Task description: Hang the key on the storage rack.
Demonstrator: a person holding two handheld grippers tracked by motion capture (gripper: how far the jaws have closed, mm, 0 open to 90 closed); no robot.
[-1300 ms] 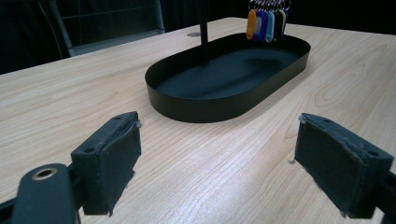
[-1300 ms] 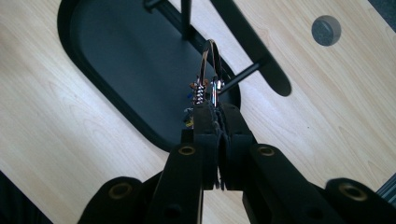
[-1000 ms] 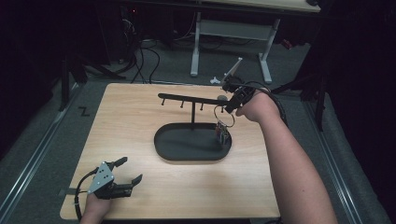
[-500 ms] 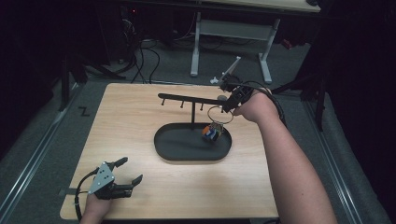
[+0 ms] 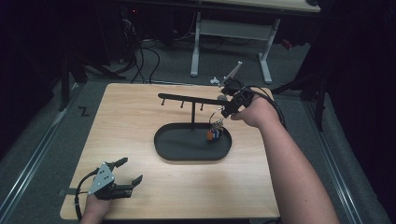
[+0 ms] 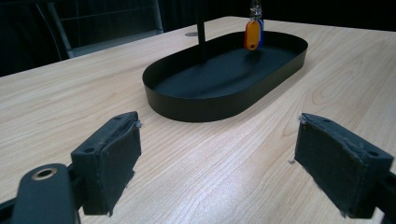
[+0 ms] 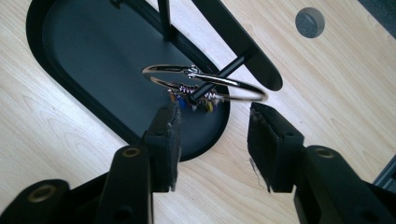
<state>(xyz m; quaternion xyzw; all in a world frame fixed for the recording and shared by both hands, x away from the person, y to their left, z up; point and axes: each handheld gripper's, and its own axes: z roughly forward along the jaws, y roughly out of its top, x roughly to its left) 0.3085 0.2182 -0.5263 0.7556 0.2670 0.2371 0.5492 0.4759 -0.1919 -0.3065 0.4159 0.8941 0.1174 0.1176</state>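
Hanging now from the rightmost peg (image 7: 219, 77) of the black stand (image 5: 192, 99), over the right end of the oval tray (image 5: 164, 151): a key ring (image 7: 205, 82), thin silver wire loop, with small orange and blue tags (image 6: 252, 33) dangling below, just above the tray floor; seemingly a few more bits clustered on the loop, too small to tell. Likely light and stiff in the loop, loose and swinging in the tags; smooth metal, so probably slippery against flat pads; best taken across the wire of the loop, on the near arc away from the peg, not by the tags, which would twist and let the ring tip. Right tongs (image 7: 212, 140) just near of the ring, jaws having just been opening, now part-way apart with nothing between the pads; ring clear of both pads and resting on the peg alone. Left tongs (image 5: 127, 171) down at the near left corner of the bench (image 5: 121, 116), well apart from the tray, jaws spread wide and empty; hanging judged done, release nearly complete.
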